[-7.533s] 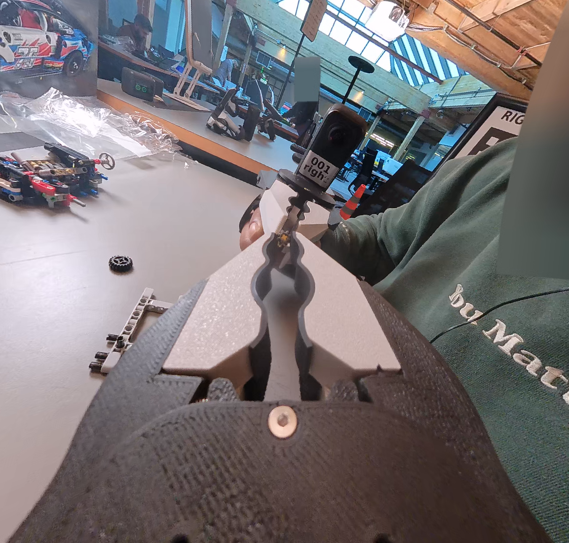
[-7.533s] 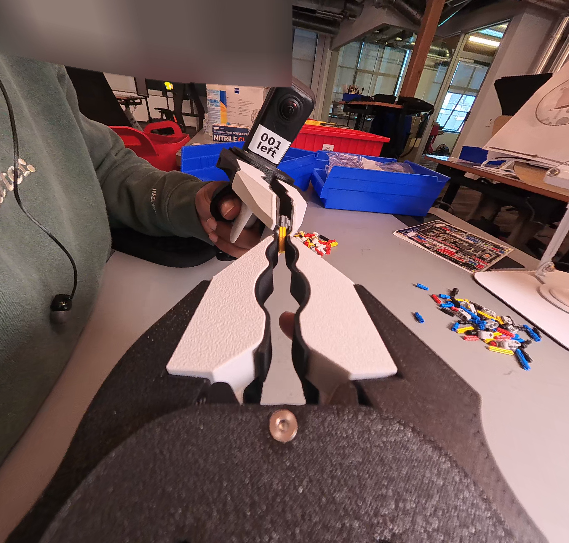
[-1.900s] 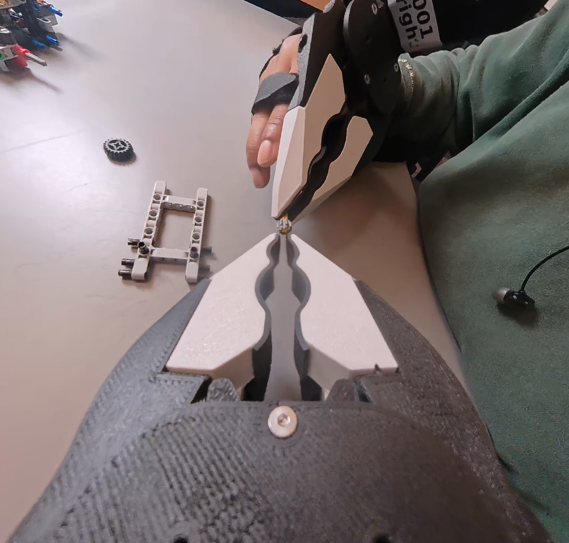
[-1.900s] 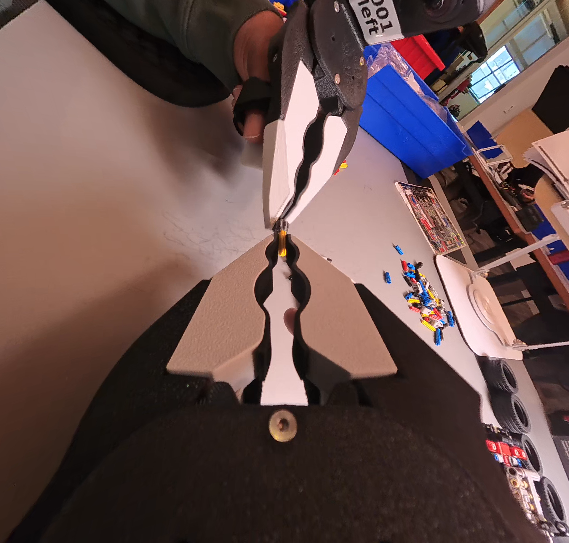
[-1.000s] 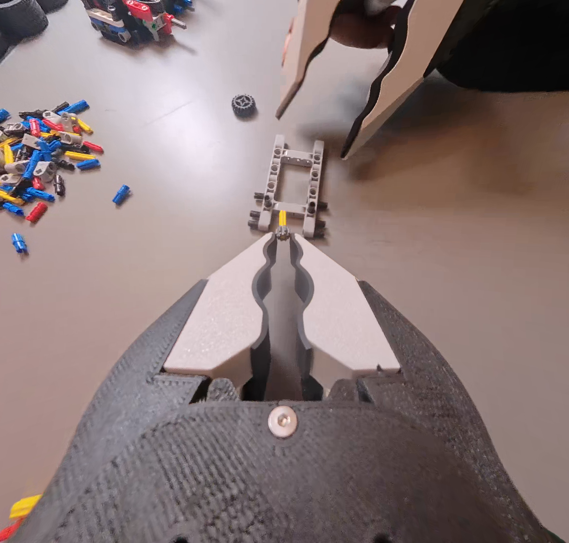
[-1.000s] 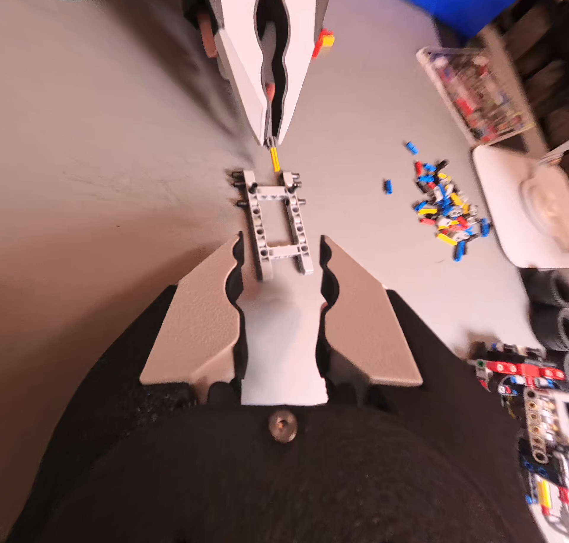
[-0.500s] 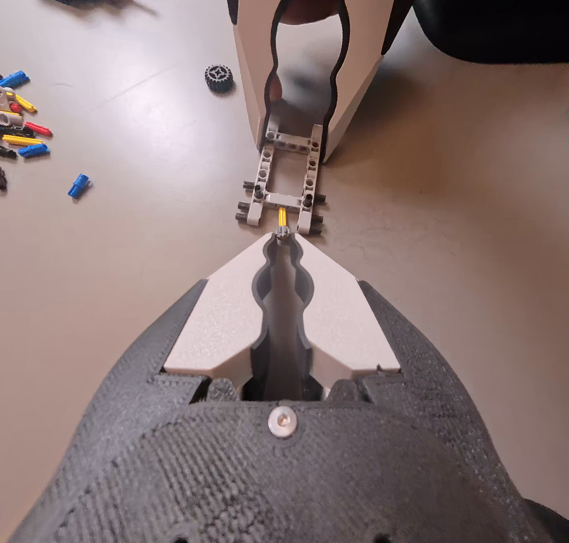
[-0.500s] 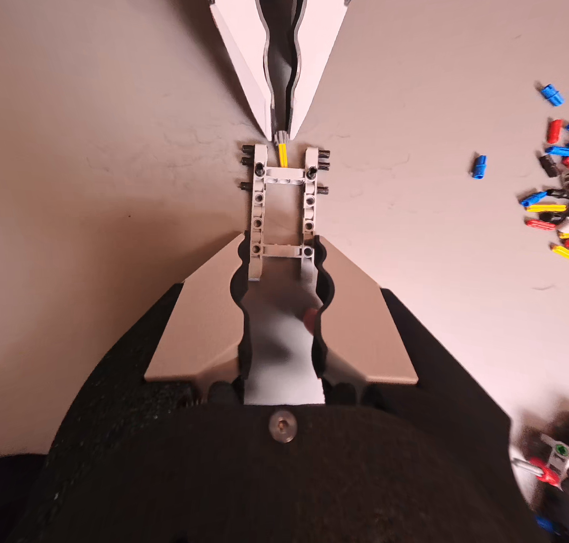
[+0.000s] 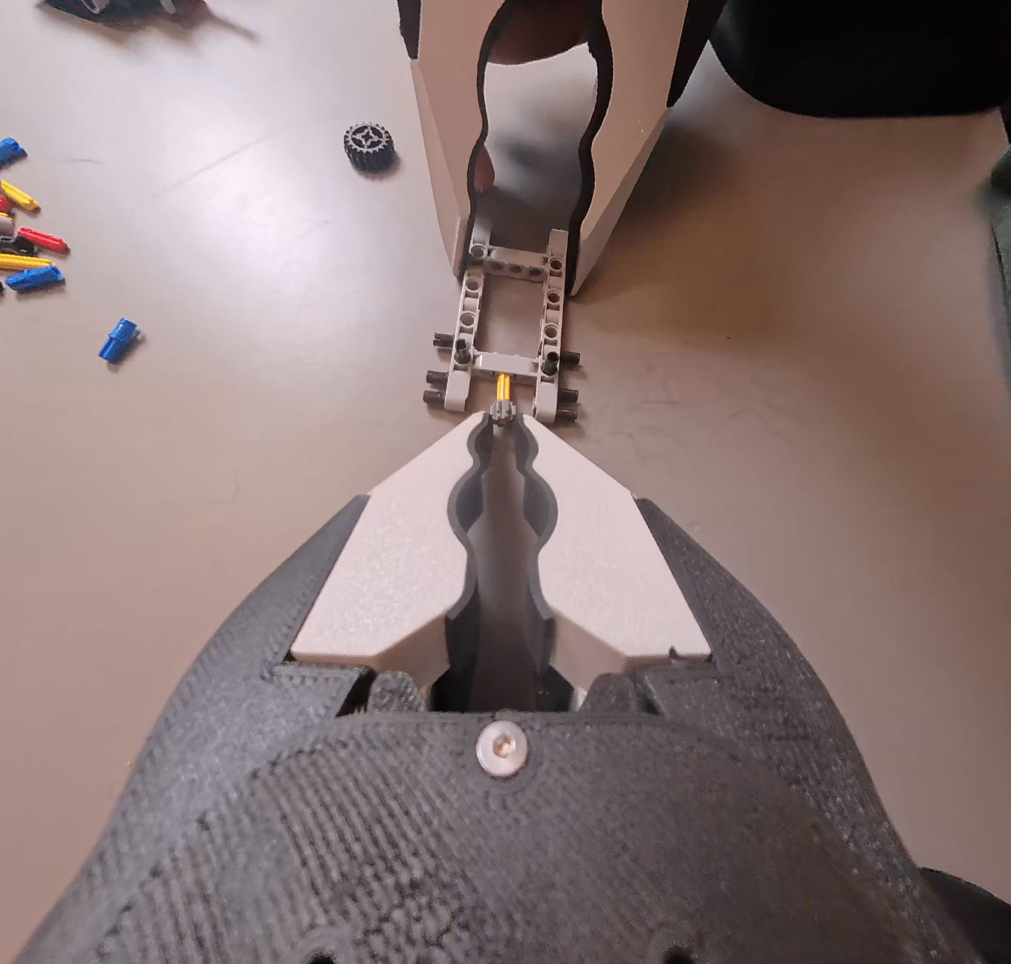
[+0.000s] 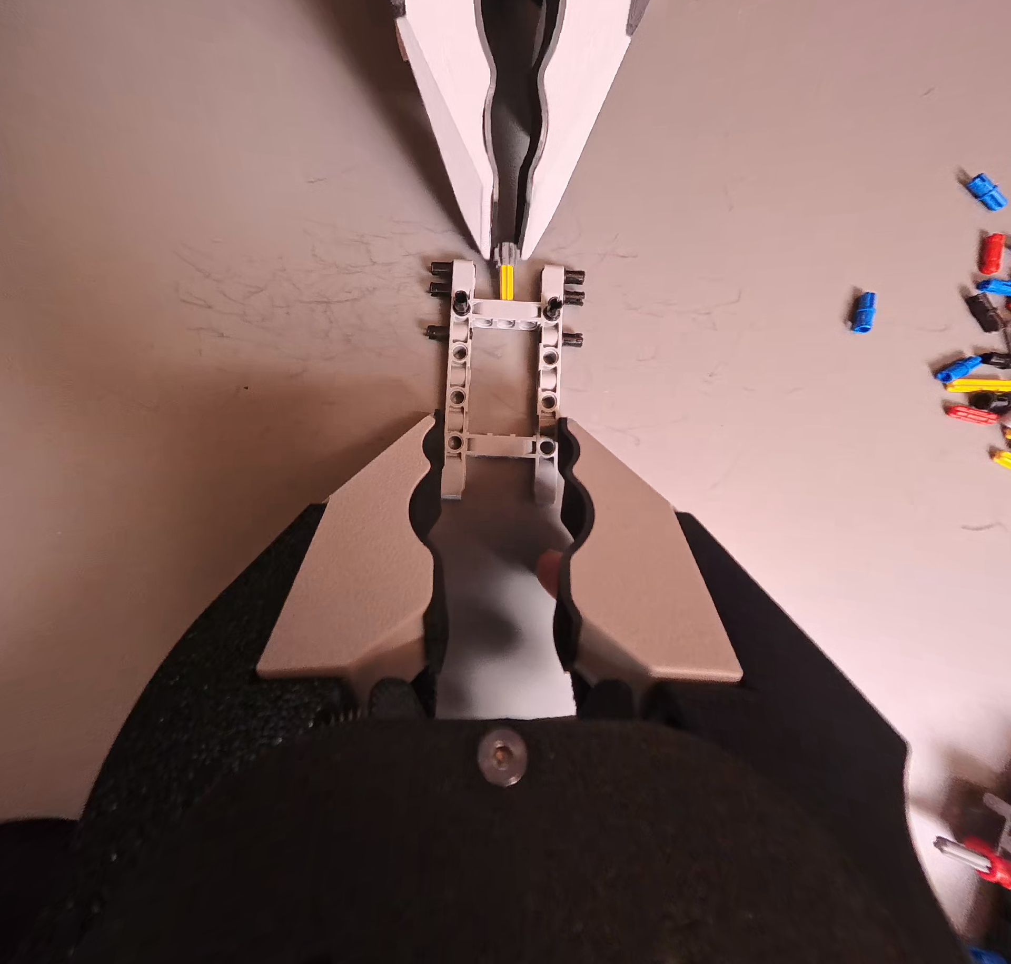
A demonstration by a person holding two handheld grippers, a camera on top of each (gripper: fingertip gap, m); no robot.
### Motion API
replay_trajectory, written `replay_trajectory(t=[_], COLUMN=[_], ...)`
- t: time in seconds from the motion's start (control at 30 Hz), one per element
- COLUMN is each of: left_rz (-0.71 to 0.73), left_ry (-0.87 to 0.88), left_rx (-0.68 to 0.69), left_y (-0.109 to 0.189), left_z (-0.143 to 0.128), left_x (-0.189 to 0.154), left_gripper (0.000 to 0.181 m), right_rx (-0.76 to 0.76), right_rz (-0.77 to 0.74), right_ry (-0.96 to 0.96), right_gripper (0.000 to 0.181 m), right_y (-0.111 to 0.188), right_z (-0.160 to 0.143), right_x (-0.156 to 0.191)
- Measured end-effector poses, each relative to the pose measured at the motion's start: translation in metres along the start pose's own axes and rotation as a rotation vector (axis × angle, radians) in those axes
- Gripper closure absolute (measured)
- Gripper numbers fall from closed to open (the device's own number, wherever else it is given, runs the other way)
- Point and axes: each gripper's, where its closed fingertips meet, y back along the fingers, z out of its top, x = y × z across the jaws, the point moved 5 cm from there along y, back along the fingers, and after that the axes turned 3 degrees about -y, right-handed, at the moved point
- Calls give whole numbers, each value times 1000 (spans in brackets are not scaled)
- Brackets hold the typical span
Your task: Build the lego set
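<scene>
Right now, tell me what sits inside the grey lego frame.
Inside the grey lego frame only bare table shows. A yellow axle held by the left hand-held gripper meets its end crossbar; whether it has gone through is hidden.

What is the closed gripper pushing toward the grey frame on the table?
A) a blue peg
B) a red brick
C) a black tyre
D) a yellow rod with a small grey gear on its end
D: the left gripper pinches the small grey gear on a yellow rod whose tip meets the crossbar of the grey frame, which the right gripper steadies at the other end.
</scene>
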Motion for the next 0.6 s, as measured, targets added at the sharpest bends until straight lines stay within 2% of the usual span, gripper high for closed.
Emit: replay_trajectory(t=[0.03,0.43,0.6], left_rz=[0,0,-9], left_ry=[-8,-57,-22], left_rx=[6,20,30], left_y=[-1,-7,-3], left_z=[0,3,1], left_x=[0,-5,-4], left_gripper=[175,175,172], right_rx=[0,-5,-15], right_rz=[2,8,2], right_ry=[2,15,16], right_gripper=[141,142,141], right_y=[0,-3,-3], right_z=[0,3,3], right_x=[0,4,5])
